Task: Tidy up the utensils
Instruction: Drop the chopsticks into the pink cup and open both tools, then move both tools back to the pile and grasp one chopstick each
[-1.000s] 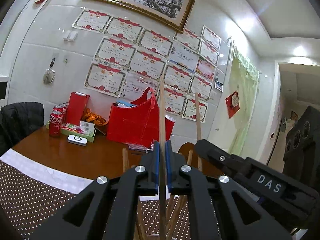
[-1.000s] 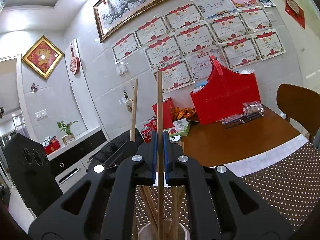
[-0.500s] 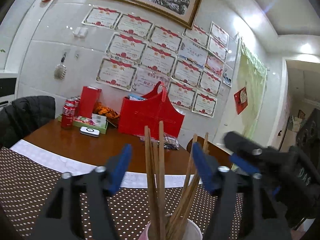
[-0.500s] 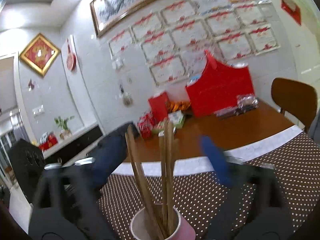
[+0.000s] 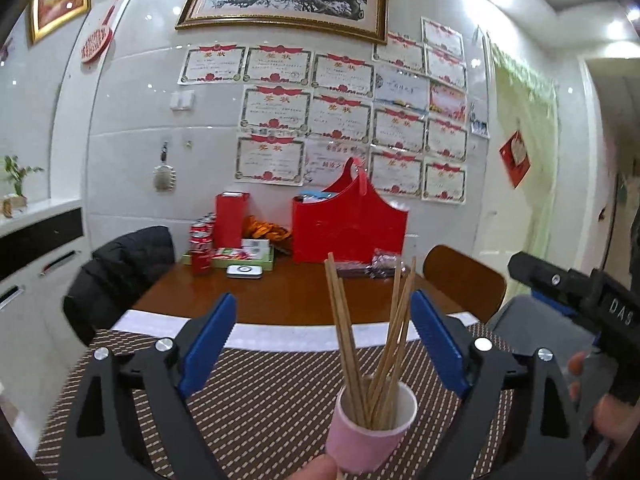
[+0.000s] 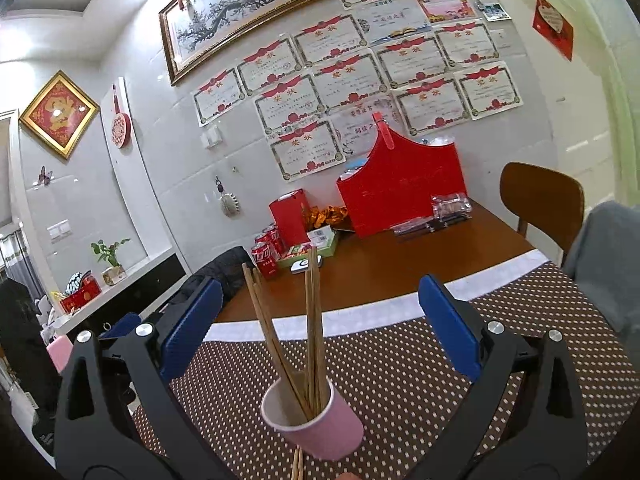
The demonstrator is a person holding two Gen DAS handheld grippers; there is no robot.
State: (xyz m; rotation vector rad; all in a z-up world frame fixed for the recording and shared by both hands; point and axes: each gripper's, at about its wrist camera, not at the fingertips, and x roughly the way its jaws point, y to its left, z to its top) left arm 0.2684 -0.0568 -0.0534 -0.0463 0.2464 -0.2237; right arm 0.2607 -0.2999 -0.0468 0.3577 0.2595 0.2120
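A pink paper cup (image 5: 370, 430) stands on the dotted brown mat (image 5: 256, 396) and holds several wooden chopsticks (image 5: 348, 340) that lean apart. My left gripper (image 5: 322, 344) is open and empty, its blue pads either side of the chopsticks, above and behind the cup. In the right wrist view the same cup (image 6: 316, 424) and chopsticks (image 6: 310, 320) sit between the pads of my open, empty right gripper (image 6: 320, 322). More chopstick ends (image 6: 297, 465) lie on the mat just in front of the cup. The right gripper also shows at the right of the left wrist view (image 5: 580, 292).
A brown wooden table (image 5: 288, 292) carries a red gift bag (image 5: 348, 224), a red box (image 5: 230, 218), cola cans (image 5: 200, 246) and a small white tin (image 5: 245, 271). A chair with a black jacket (image 5: 120, 268) stands left, a wooden chair (image 5: 464, 280) right.
Both grippers were shut on a chopstick each above the cup. They have opened, the chopsticks have dropped into the cup, and both grippers have pulled back.
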